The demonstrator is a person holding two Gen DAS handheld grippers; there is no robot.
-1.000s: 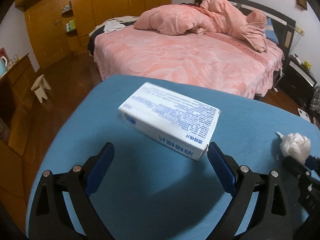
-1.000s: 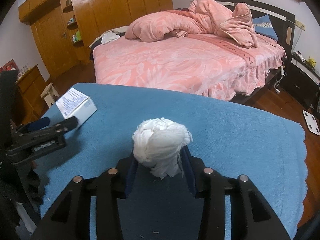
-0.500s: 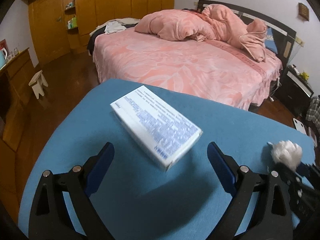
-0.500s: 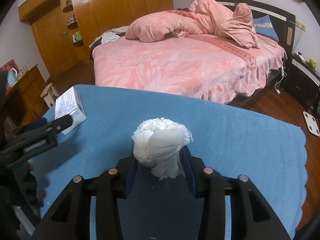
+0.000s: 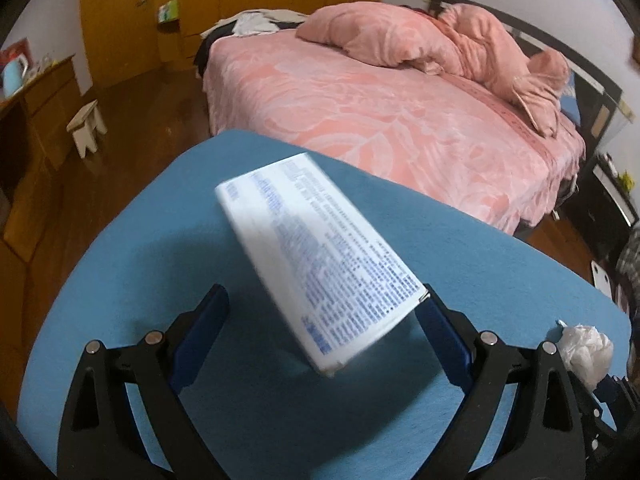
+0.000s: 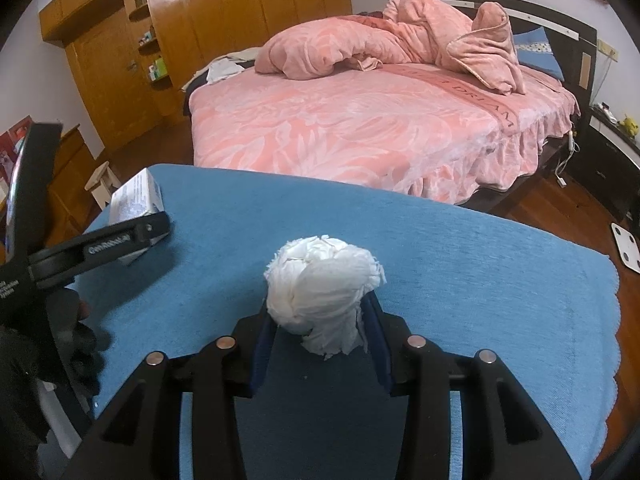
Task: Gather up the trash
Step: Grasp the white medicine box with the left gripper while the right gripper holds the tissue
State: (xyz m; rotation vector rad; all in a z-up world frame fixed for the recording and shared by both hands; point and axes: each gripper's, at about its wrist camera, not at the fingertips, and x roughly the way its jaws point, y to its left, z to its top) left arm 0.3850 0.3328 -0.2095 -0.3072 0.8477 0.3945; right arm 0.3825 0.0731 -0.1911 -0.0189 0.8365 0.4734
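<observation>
A white box with blue print [image 5: 316, 256] lies on the blue-covered table [image 5: 160, 248], its near end between my left gripper's [image 5: 324, 316] open fingers. Its right corner touches the right finger [image 5: 440, 332]; the left finger stands apart. The box also shows at the table's far left in the right wrist view [image 6: 136, 196], behind the left gripper's finger. My right gripper [image 6: 318, 320] is shut on a crumpled white tissue ball [image 6: 320, 280], held just above the table. The tissue also shows at the lower right of the left wrist view [image 5: 586, 350].
A pink bed [image 6: 360, 128] with a bunched duvet stands beyond the table. Wooden wardrobes [image 6: 180, 40] line the back wall. A small stool [image 5: 86, 126] and a wooden dresser [image 5: 36, 120] stand at the left. A white scale [image 6: 626, 246] lies on the floor at the right.
The left gripper has moved forward and turned, so the box now lies lengthwise between its fingers. The right gripper has kept still with the tissue.
</observation>
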